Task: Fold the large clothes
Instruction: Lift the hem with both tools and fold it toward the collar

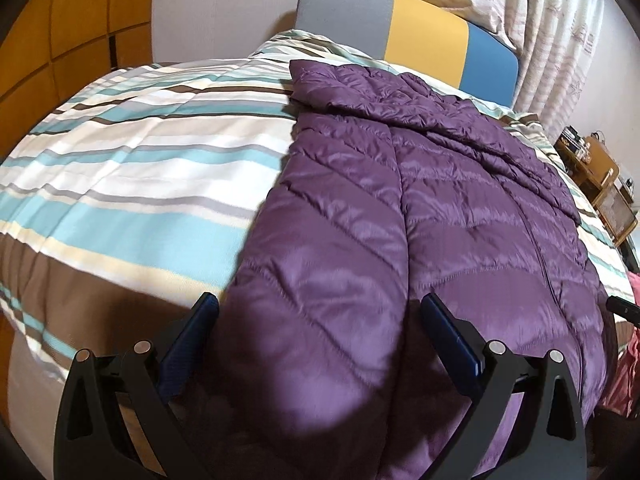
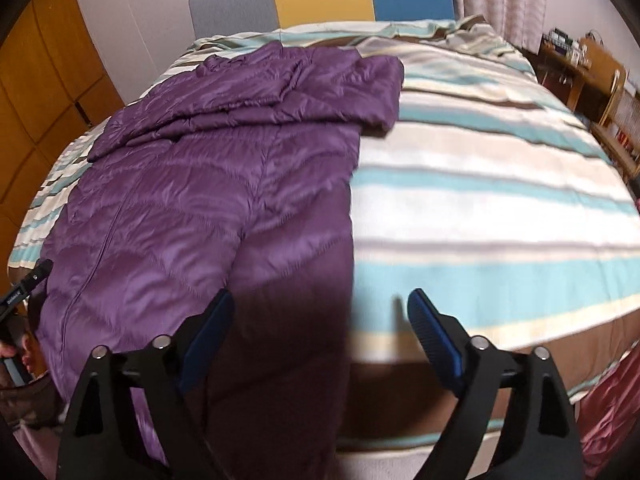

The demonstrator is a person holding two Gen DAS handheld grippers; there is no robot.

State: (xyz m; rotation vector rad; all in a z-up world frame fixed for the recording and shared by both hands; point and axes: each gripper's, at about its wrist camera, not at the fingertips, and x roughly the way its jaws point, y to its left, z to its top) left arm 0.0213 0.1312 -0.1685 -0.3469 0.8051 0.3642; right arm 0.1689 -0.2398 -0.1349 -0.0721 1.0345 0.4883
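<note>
A bed (image 1: 132, 168) covered by a striped duvet (teal, white, brown) is seen, backed by a grey, yellow and blue headboard (image 1: 424, 36); curtains (image 1: 560, 40) and wooden shelving (image 2: 592, 80) are placed along one side. A purple quilted jacket (image 1: 420, 208) is laid flat, its long axis running from foot edge to headboard, hem hanging over the foot edge. The left hand-held gripper (image 1: 320, 312) and right hand-held gripper (image 2: 320, 304) are held wide apart, nothing grasped.

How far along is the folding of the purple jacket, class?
Done: the purple jacket lies spread on the striped bedcover, one sleeve laid sideways. In hand: nothing; the left gripper and right gripper hover open at its hem. Left: every body fold.
</note>
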